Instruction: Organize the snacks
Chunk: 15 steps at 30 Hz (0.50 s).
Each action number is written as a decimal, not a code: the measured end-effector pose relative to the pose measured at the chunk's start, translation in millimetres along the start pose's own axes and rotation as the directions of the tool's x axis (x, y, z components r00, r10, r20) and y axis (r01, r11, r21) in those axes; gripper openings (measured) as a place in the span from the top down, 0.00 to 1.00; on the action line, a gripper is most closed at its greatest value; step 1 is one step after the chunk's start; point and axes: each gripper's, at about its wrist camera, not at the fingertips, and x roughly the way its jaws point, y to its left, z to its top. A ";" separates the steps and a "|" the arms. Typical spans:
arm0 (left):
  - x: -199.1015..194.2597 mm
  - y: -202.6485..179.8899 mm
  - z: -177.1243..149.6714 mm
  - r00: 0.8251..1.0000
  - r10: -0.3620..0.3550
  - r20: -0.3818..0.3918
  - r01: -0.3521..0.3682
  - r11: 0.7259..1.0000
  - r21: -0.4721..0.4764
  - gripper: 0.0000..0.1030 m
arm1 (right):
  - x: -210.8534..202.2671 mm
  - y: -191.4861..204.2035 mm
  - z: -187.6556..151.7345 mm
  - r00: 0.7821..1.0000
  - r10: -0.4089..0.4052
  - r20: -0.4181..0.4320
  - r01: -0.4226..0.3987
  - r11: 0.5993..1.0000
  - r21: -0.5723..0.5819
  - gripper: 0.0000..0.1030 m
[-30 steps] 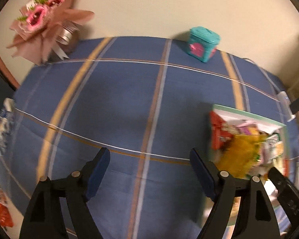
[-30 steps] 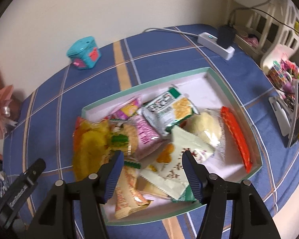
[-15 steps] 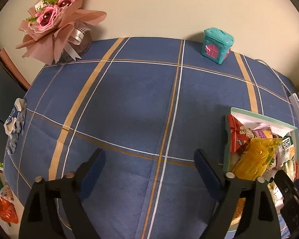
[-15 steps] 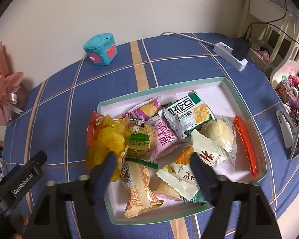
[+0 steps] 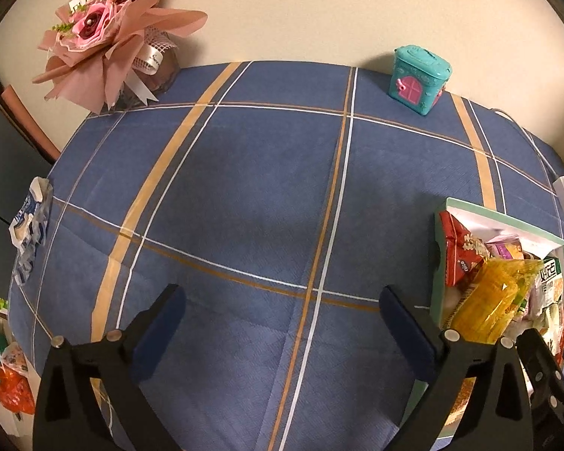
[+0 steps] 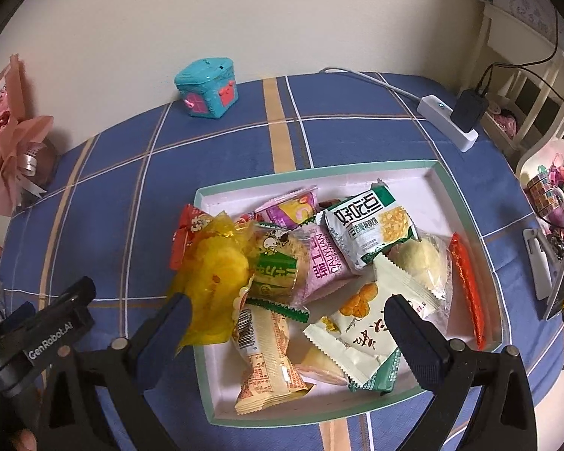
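Two grippers are pointing down at a table you are working over, its blue cloth (image 5: 244,195) crossed by white and tan stripes and taking up most of both views. Sitting on that cloth toward your right is a shallow tray (image 6: 466,203) with a green rim and white floor, and it is holding all the snacks in a loose heap. Your right gripper (image 6: 285,323) is hovering over the near part of that heap, its jaws opening wide with nothing pressed between the pads; several packets are lying below the gap. Your left gripper (image 5: 278,312) is hanging over bare cloth to the left of the tray, jaws likewise opening and holding nothing. Leaning against the wall at the far left corner is a pink bouquet (image 5: 105,37). Spilling over the tray's left rim is a crinkled yellow bag (image 6: 214,278), overlapping a red packet (image 5: 460,253) behind it. Lying near the tray's middle is a white and green packet (image 6: 368,225), partly over a pink packet (image 6: 325,267), and a cream packet (image 6: 361,334) is resting nearest you. Standing near the far edge of the table, well apart from the tray, is a small teal box (image 6: 208,88).
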 end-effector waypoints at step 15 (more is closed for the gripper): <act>-14.7 21.8 -29.3 0.999 -0.006 -0.033 0.007 1.000 0.014 0.01 | -9.7 6.1 -26.3 0.999 0.042 -0.006 -0.042 0.999 -0.003 0.00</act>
